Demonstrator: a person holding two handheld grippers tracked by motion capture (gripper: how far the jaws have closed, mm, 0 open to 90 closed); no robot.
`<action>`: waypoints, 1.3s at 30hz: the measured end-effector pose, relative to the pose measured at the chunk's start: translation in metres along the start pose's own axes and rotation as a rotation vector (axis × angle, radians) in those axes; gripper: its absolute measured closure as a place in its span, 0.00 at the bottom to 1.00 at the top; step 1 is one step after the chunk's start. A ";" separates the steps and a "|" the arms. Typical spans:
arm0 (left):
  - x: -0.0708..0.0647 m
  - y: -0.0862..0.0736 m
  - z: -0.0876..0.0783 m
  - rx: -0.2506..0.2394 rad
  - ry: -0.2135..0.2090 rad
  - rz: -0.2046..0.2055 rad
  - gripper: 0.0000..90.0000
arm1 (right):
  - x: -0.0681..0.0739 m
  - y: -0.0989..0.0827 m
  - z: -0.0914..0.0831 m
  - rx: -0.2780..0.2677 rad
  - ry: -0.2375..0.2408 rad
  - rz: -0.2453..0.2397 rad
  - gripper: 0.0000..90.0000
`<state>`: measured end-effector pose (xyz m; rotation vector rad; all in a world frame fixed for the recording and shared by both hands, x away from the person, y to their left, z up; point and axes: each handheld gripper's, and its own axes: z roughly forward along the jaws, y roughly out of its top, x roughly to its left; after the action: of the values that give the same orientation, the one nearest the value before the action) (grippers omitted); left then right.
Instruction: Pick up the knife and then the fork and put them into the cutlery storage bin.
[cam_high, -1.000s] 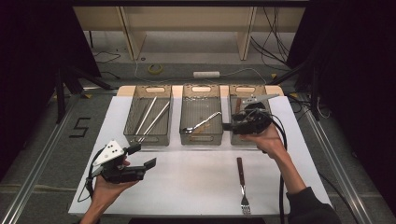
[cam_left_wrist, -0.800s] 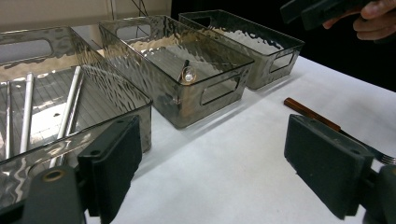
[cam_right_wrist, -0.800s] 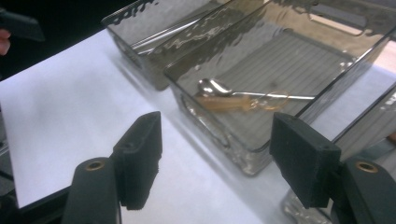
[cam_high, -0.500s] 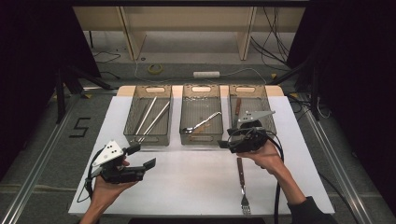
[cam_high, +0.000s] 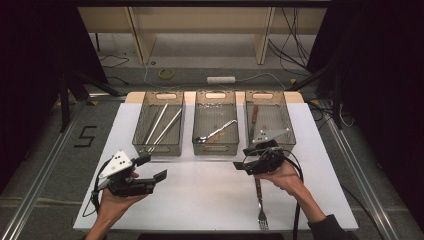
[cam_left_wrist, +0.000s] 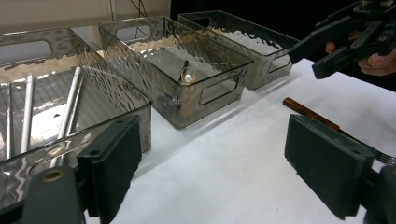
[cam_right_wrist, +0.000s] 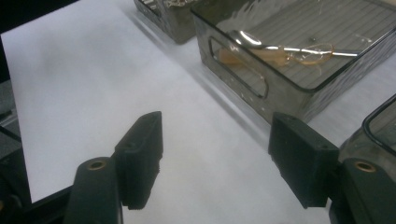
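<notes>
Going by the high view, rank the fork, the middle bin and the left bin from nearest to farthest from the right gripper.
From the right gripper:
1. The fork, on the table just below it, handle running under the hand.
2. The middle bin, up and left.
3. The left bin, farthest, across the table to the left.

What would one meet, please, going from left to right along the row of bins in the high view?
Clear plastic bin holding long metal rods → clear bin holding a metal spoon → clear bin holding a brown-handled utensil.
</notes>
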<state>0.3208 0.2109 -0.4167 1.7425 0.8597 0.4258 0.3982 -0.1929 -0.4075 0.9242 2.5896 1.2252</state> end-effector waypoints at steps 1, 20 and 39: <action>0.000 0.000 0.000 0.000 0.000 0.000 0.20 | 0.000 -0.001 0.001 0.004 -0.001 -0.007 0.42; 0.000 0.000 0.000 -0.001 0.001 0.000 0.20 | -0.002 -0.024 0.013 0.145 -0.016 -0.040 0.79; 0.000 0.000 0.000 -0.001 0.001 0.000 0.20 | -0.005 -0.036 0.021 0.242 -0.027 -0.059 1.00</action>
<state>0.3208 0.2105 -0.4166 1.7418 0.8604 0.4269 0.3930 -0.1997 -0.4491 0.8887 2.7645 0.8927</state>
